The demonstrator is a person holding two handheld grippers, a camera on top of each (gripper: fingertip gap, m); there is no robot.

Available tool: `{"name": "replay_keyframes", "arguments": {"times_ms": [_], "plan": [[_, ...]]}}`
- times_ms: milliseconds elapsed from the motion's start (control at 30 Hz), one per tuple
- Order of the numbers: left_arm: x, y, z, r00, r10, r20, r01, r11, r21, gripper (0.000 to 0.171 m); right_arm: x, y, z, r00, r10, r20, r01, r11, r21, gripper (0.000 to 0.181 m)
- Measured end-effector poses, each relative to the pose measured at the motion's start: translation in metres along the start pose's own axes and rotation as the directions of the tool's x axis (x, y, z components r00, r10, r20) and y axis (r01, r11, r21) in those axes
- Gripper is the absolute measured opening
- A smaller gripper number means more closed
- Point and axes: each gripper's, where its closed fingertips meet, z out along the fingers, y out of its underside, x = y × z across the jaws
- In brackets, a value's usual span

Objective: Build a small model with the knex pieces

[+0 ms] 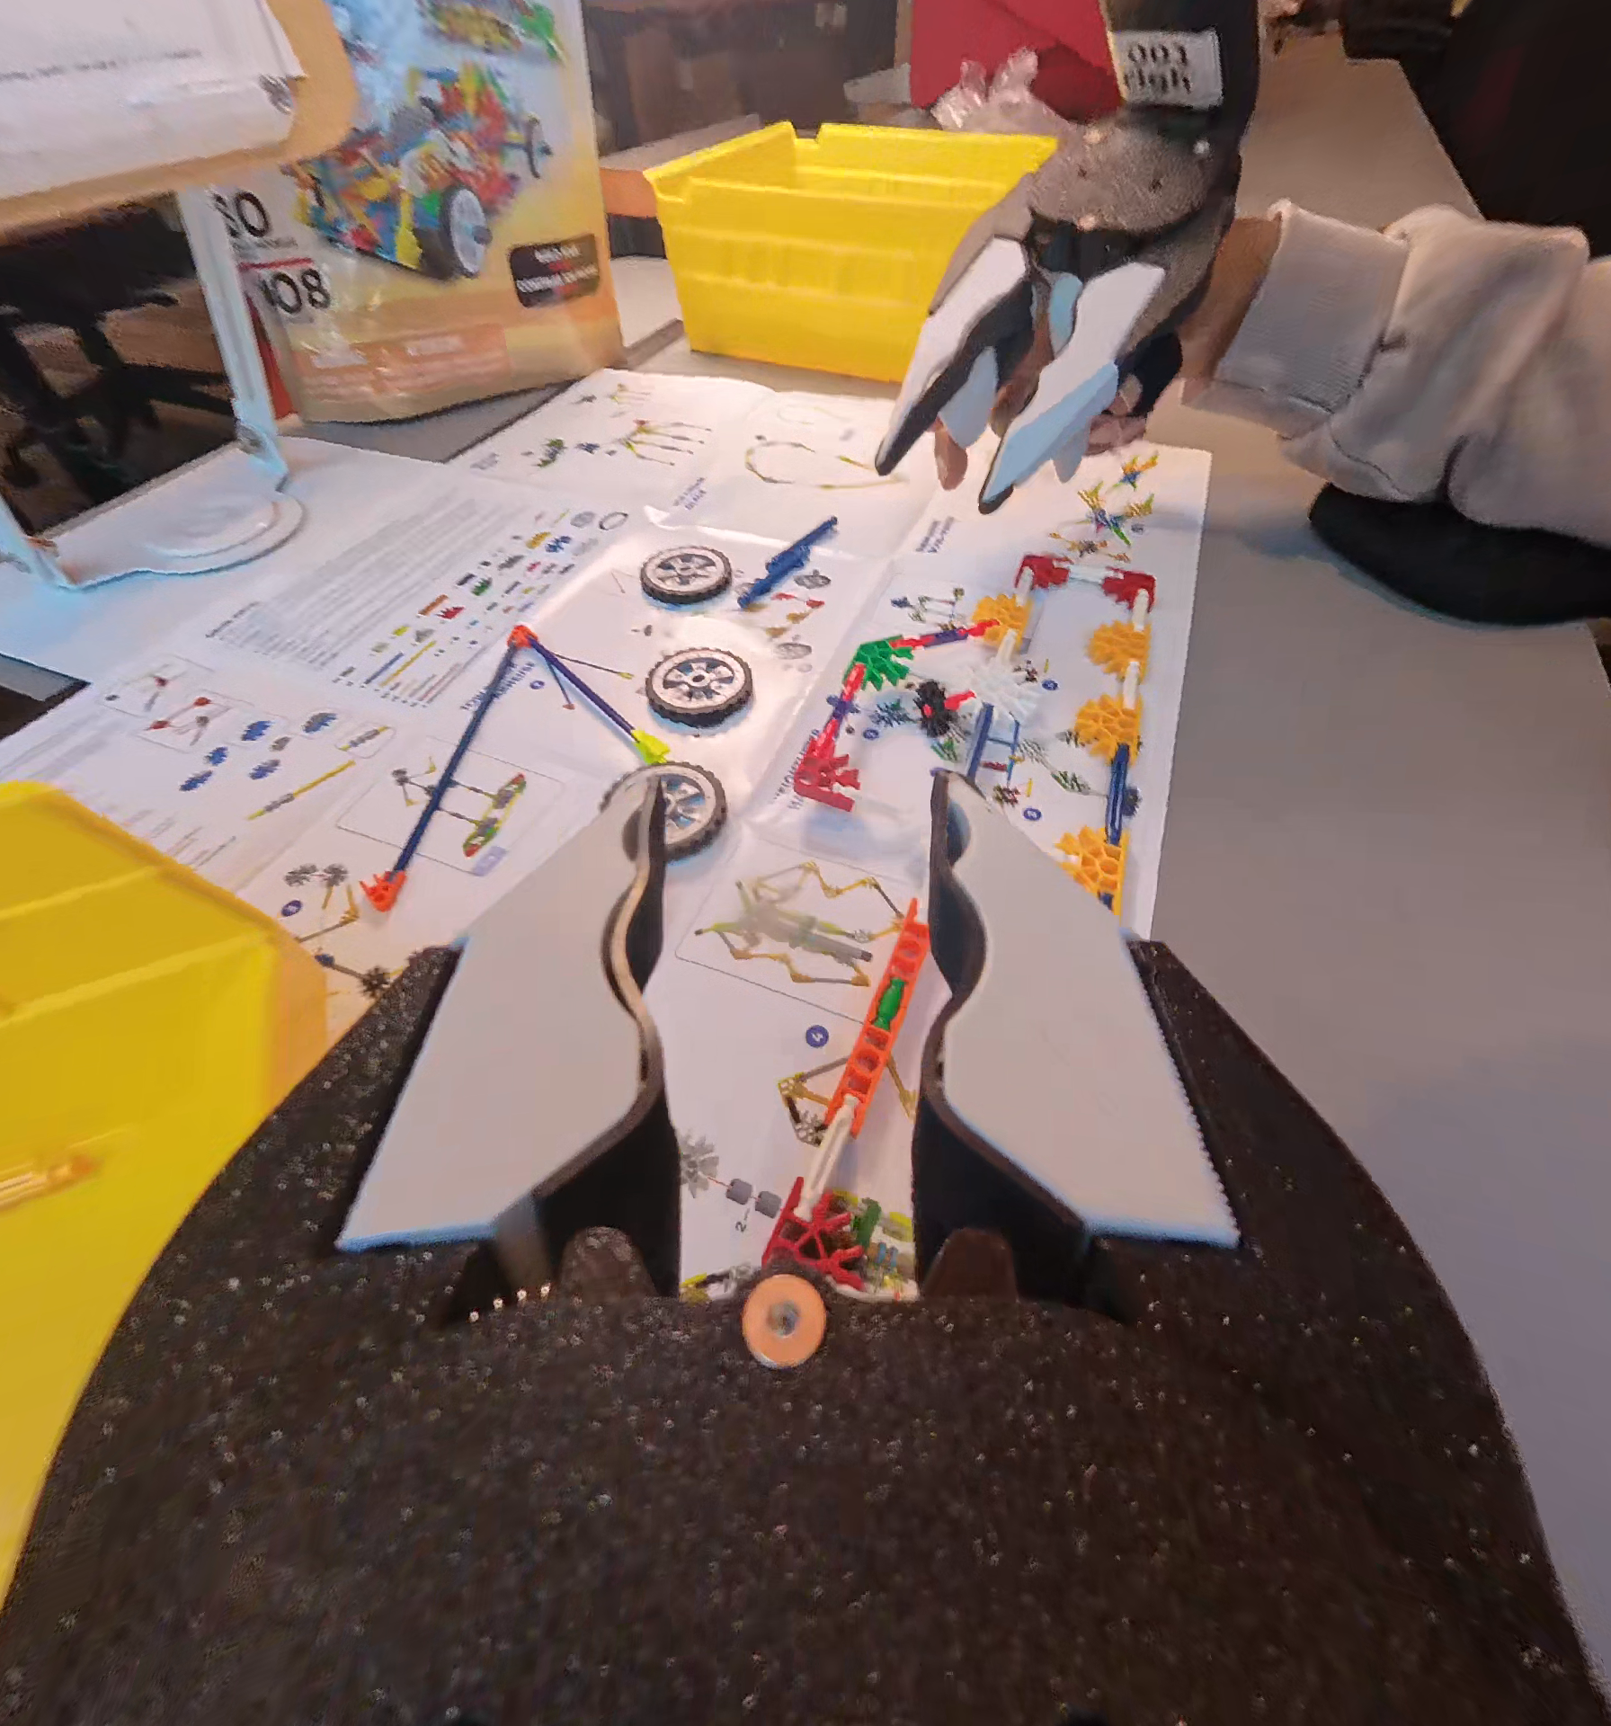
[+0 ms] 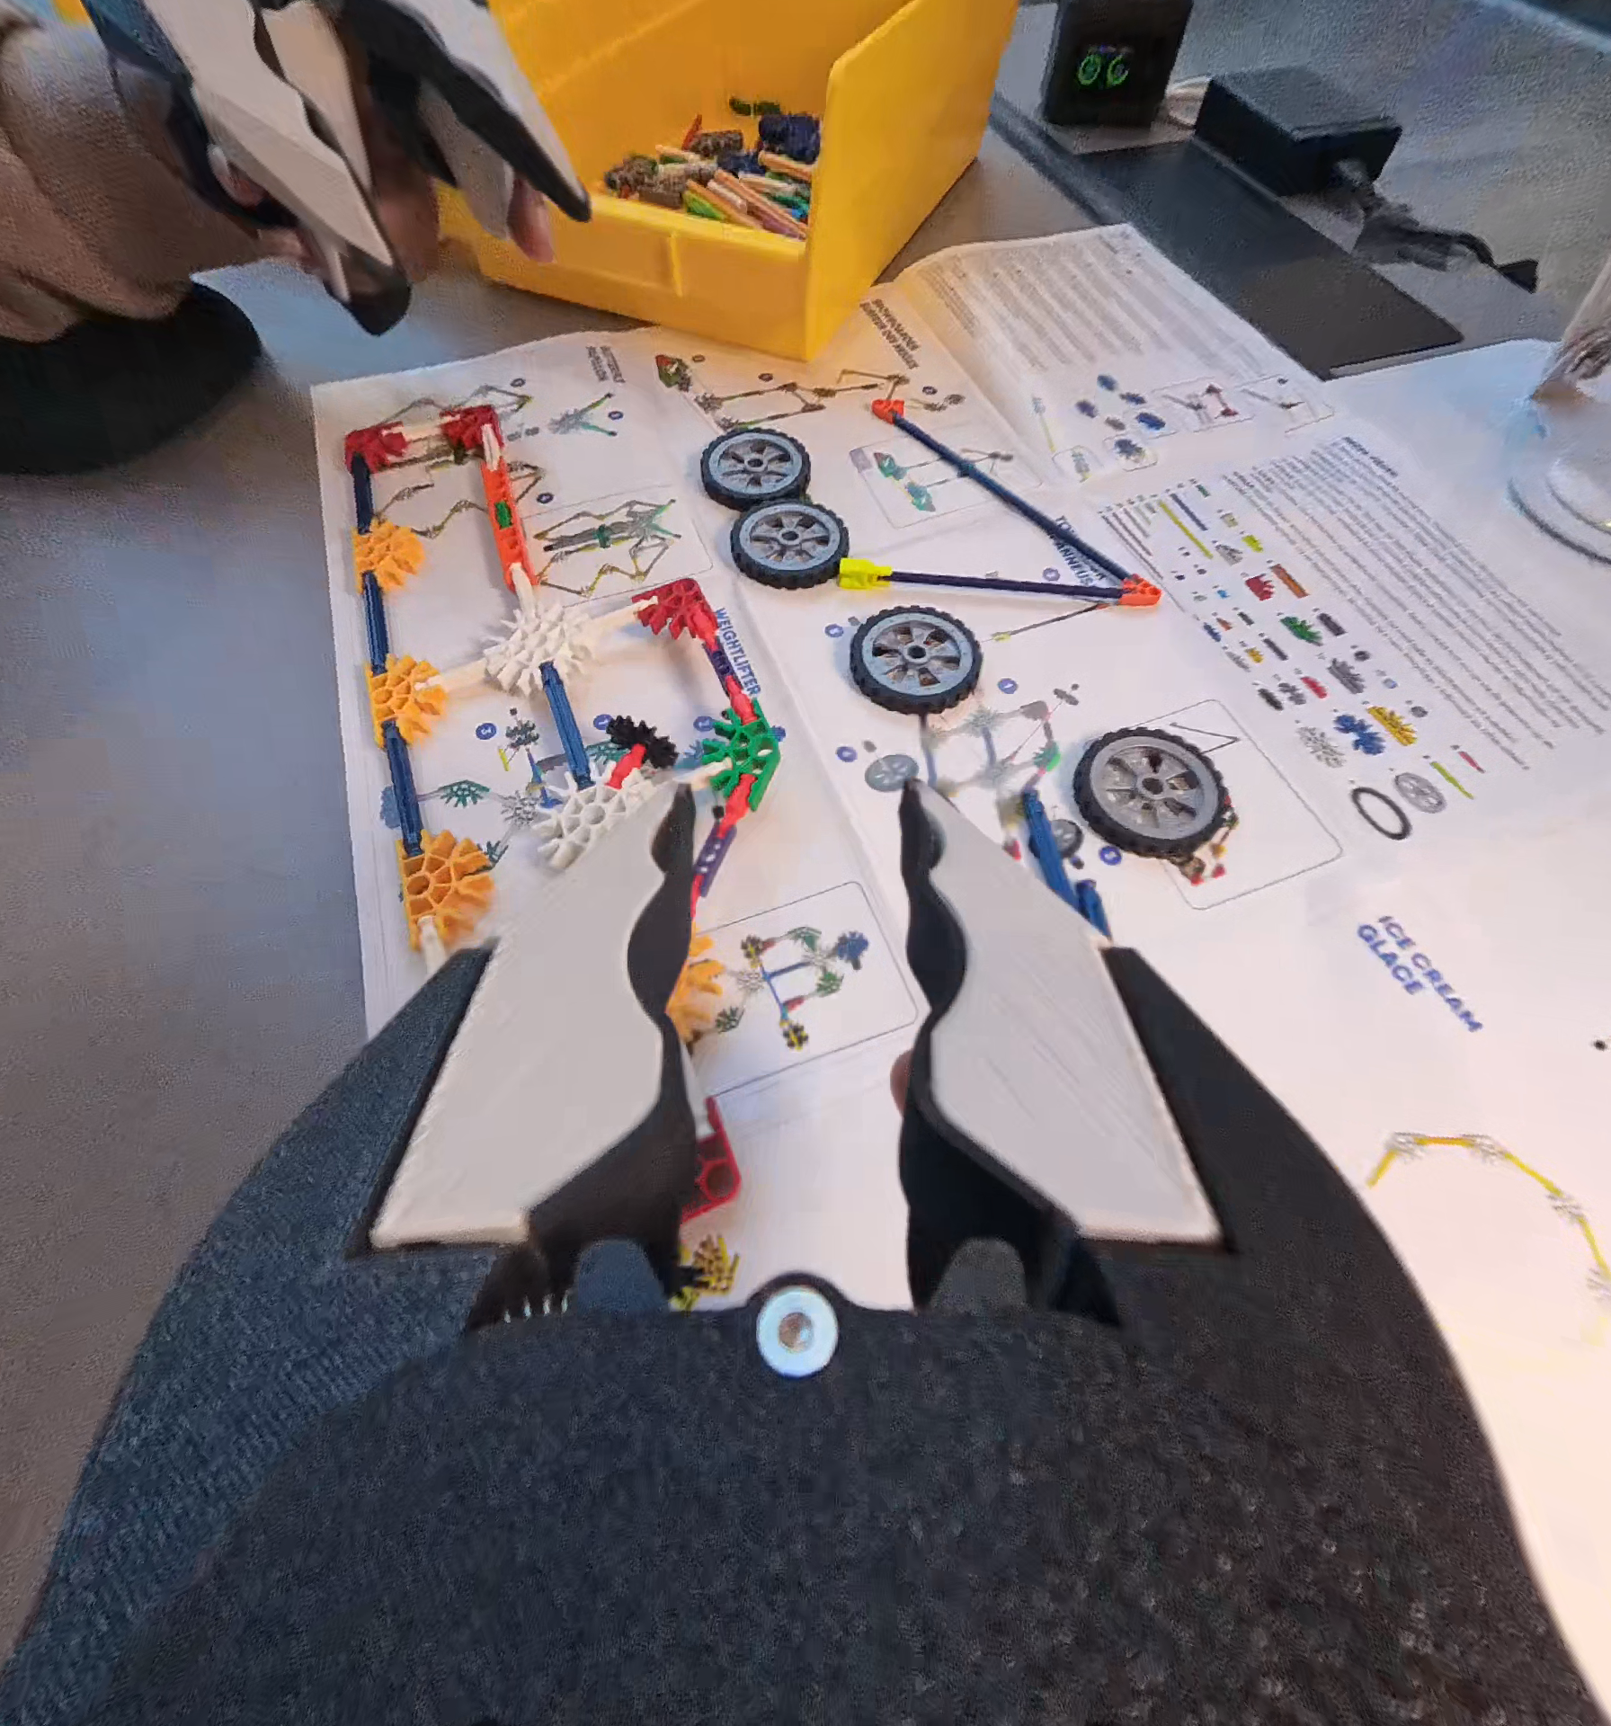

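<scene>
My left gripper (image 1: 797,794) is open and empty. It hovers over an orange ladder piece (image 1: 886,1009) and a red connector (image 1: 811,1233) at one end of a rod-and-connector frame (image 1: 1017,691). My right gripper (image 2: 797,794) is open and empty above the frame's other end, close to a white connector (image 2: 596,813) and a green connector (image 2: 741,747). Each gripper also shows in the other's view, the right one (image 1: 937,481) and the left one (image 2: 479,257). Several grey wheels (image 2: 914,658) and a V of blue rods (image 2: 998,523) lie beside the frame.
Everything lies on a white instruction sheet (image 2: 1250,934) on a grey table. A yellow bin (image 2: 876,233) holds loose pieces; another yellow bin (image 1: 830,243) stands at the back. A picture box (image 1: 447,187) and a white lamp base (image 1: 213,523) stand at the far left. Spacing between my two grippers at the tips: around 20 cm. About 6 cm separates my right fingertips from the green connector (image 2: 741,747).
</scene>
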Motion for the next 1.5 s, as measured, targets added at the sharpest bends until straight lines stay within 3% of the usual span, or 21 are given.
{"name": "replay_keyframes", "arguments": {"times_ms": [100, 200, 400, 567, 867, 1133, 1200, 1333, 1400, 1500], "plan": [[0.014, 0.031, 0.007, 0.995, 0.045, -0.083, -0.058, 0.985, -0.159, 0.054, -0.020, 0.019, 0.009, 0.994, 0.008, 0.109, 0.004, 0.994, -0.108, 0.040], [0.014, 0.057, 0.008, 0.990, 0.104, -0.098, -0.127, 0.952, -0.279, 0.039, -0.029, 0.041, 0.013, 0.990, -0.055, 0.130, 0.087, 0.962, -0.258, 0.041], [0.016, 0.072, -0.002, 0.985, 0.106, -0.135, -0.148, 0.921, -0.361, 0.028, -0.034, 0.060, 0.015, 0.980, -0.123, 0.159, 0.177, 0.902, -0.393, 0.024], [0.022, 0.090, 0.003, 0.979, 0.119, -0.166, -0.182, 0.881, -0.436, 0.013, -0.036, 0.062, 0.011, 0.979, -0.096, 0.178, 0.161, 0.902, -0.401, 0.023], [0.018, 0.081, 0.015, 0.974, 0.191, -0.123, -0.224, 0.895, -0.386, 0.010, -0.028, 0.058, -0.004, 0.988, -0.089, 0.127, 0.130, 0.918, -0.374, 0.023], [0.025, 0.083, 0.014, 0.976, 0.135, -0.169, -0.191, 0.906, -0.378, 0.010, -0.038, 0.069, -0.004, 0.984, -0.042, 0.173, 0.112, 0.904, -0.414, 0.025], [0.024, 0.069, 0.012, 0.983, 0.088, -0.161, -0.137, 0.937, -0.321, 0.021, -0.039, 0.056, -0.007, 0.984, -0.013, 0.179, 0.077, 0.932, -0.354, 0.036], [0.006, 0.032, 0.019, 0.997, 0.004, -0.074, -0.018, 0.980, -0.197, 0.023, 0.003, 0.024, -0.015, 0.999, -0.029, 0.014, 0.032, 0.976, -0.215, 0.040], [-0.012, 0.030, 0.037, 1.000, 0.020, 0.000, -0.019, 0.967, -0.252, 0.029, 0.041, 0.019, -0.010, 0.992, -0.006, -0.123, -0.019, 0.980, -0.198, 0.037], [-0.034, 0.045, 0.066, 0.995, 0.092, 0.050, -0.063, 0.906, -0.418, 0.044, 0.073, 0.027, 0.009, 0.983, 0.036, -0.180, -0.076, 0.973, -0.219, 0.035]]}}
